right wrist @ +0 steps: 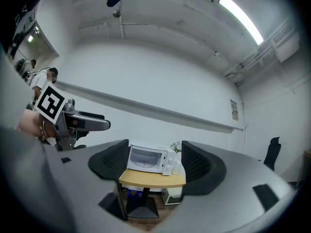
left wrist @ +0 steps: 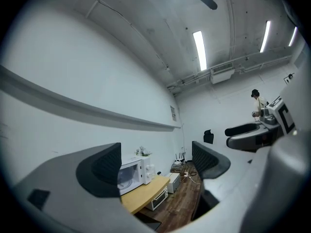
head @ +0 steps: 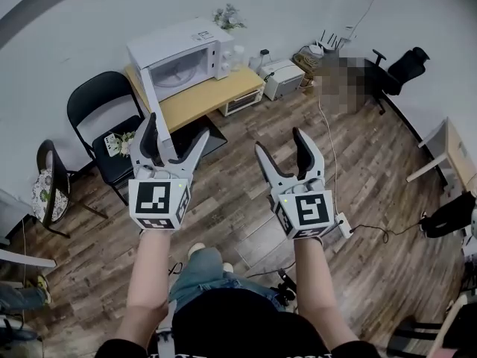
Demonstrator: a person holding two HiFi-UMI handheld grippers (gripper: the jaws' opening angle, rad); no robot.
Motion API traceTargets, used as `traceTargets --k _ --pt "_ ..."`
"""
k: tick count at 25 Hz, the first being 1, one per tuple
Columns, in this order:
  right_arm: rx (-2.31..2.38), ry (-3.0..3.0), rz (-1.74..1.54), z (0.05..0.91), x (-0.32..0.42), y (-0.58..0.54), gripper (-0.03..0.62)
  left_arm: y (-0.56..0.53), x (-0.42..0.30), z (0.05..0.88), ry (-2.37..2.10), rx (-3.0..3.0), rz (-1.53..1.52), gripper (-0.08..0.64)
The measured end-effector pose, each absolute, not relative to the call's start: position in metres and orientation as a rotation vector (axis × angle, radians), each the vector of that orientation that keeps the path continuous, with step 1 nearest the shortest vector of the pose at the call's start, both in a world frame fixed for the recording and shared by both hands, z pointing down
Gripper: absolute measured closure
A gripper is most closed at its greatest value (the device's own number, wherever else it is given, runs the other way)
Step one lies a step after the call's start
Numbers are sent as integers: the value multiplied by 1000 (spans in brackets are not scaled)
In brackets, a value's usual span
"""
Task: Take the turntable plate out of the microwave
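Head view: I'm well back from the microwave (head: 182, 57), both arms out over the wood floor (head: 246, 192). L gripper (head: 177, 136) and R gripper (head: 286, 154) are side by side, not touching, marker cubes toward me, jaws pointing fwd. Both are spread wide w/ nothing in either. The microwave sits on a low yellow-top table (head: 205, 99) by the wall, well apart from both grippers. Its door (head: 155, 110) looks swung open on the left, seen edge-on as a white strip. The plate (head: 177, 71) shows as a pale round disc lying flat inside the cavity. A black chair (head: 104, 110) is just left of the table, a small plant (head: 227, 17) is behind the microwave, and a white box (head: 283, 77) is on the floor right of the table.

Left gripper view: jaws wide apart, empty. Thru the gap I see the microwave on the table, far off, w/ the round plate inside. My left pad covers the microwave's left part. R gripper shows at the right edge.

Right gripper view: jaws wide apart, empty too. The microwave is framed btwn the pads, on the table, far off, front toward me. I can't make out the plate clearly from here. L gripper w/ its marker cube is at the left edge.
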State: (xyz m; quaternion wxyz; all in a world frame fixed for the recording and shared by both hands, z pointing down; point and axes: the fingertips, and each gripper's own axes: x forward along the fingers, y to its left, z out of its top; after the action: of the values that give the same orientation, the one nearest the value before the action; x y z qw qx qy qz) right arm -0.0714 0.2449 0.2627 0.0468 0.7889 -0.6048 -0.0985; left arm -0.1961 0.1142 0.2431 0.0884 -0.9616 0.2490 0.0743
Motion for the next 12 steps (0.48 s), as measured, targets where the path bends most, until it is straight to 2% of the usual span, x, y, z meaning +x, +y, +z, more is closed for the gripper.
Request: traceTargets --k 12 --pt "2388 -1828 -273 273 28 175 241 39 -96 266 838 -2920 204 110"
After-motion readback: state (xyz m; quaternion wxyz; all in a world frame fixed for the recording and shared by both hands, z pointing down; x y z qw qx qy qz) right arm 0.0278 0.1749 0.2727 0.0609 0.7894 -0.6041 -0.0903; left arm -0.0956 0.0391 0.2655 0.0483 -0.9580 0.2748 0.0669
